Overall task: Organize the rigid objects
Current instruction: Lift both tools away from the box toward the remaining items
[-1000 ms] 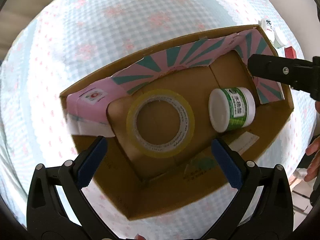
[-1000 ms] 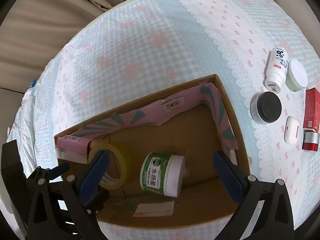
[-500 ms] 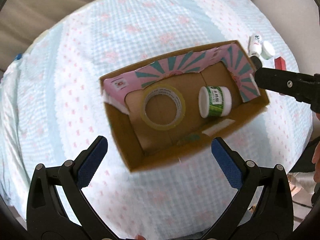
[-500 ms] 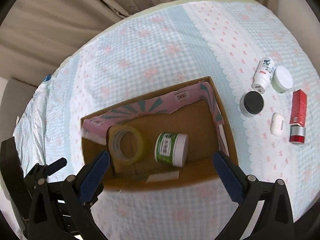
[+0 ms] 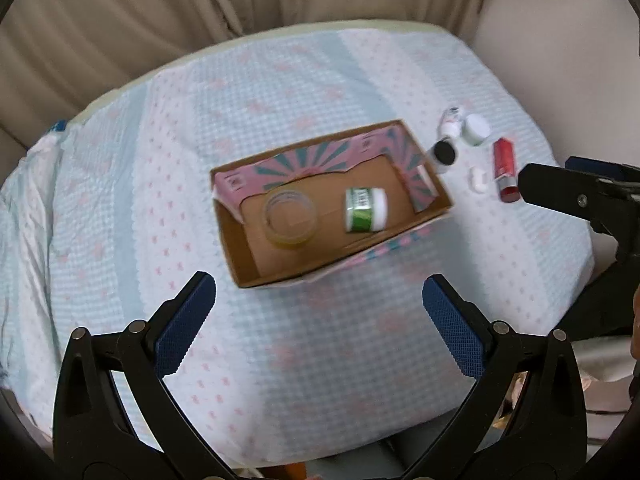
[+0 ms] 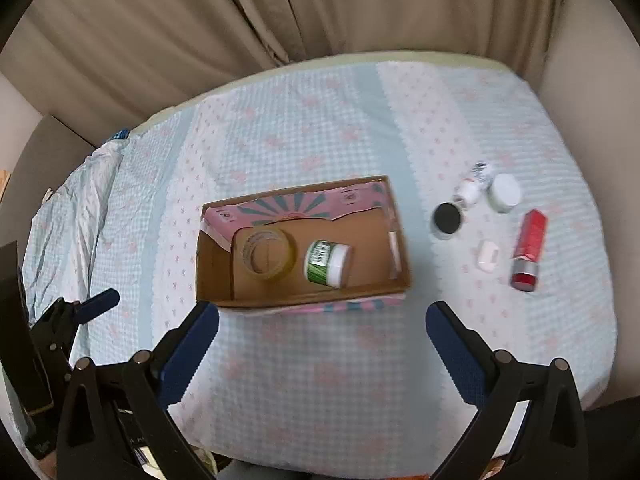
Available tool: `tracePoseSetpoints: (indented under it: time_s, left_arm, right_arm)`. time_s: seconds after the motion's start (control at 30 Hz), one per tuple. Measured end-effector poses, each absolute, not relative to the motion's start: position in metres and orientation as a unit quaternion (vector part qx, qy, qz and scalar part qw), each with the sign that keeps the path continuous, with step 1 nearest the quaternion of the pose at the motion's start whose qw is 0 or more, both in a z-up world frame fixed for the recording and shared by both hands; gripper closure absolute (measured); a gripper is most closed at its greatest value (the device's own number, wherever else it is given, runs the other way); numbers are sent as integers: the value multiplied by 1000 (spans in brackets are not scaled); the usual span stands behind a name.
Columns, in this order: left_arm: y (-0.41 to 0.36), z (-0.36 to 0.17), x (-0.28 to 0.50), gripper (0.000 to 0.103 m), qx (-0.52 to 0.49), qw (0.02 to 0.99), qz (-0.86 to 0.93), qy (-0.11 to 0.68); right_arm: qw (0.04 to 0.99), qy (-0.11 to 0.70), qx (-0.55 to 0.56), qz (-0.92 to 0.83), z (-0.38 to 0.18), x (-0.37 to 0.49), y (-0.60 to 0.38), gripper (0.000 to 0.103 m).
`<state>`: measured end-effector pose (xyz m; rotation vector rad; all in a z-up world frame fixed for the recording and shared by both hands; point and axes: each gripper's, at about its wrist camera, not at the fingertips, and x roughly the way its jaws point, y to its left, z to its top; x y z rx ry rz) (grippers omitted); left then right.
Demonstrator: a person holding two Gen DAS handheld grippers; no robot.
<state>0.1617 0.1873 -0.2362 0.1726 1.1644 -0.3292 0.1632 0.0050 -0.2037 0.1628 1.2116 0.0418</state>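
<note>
An open cardboard box [image 5: 240, 256] [image 6: 208, 276] sits mid-table. Inside lie a clear tape roll [image 5: 290, 216] [image 6: 266, 254] and a green-labelled white jar [image 5: 366, 210] [image 6: 328, 262] on its side. To the right of the box lie a black-lidded jar [image 6: 447, 219], a white bottle [image 6: 474, 184], a white round jar [image 6: 505, 193], a small white case [image 6: 488, 255] and a red tube [image 6: 529, 250]. My left gripper [image 5: 320, 324] is open and empty, above the table's near side. My right gripper [image 6: 322, 344] is open and empty, also back from the box.
The table wears a light blue and pink checked cloth [image 6: 320, 140]. Beige curtains [image 6: 240, 20] hang behind it. The right gripper's finger shows at the right of the left wrist view [image 5: 576, 200]. The table's near edge lies below both grippers.
Both grippers have pulled up and back from the box, which now looks much smaller. The tape roll and jar stay in the box.
</note>
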Motion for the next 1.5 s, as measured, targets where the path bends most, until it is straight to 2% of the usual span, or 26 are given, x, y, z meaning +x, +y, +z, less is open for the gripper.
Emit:
tracePoseSetpoints:
  time_s: [0.33,0.7,1.07,1.5]
  left_arm:
    - [112,-200,130,0,73,839,-157,516]
    - [-21,-200,112,0,28,855,-98,508]
    - [-120,-239,132,0,30,836,-93,540]
    - [-175,-335,197,0,61,802,-124,581]
  right_arm:
    - [840,533,96,-31,-164,129,-94,0]
    - [843,528,105,-10,-169,132,-254,0]
    - [814,560,151,-30,-213,170,-354,0]
    - [767,599,222,-69,-292,232,-391,0]
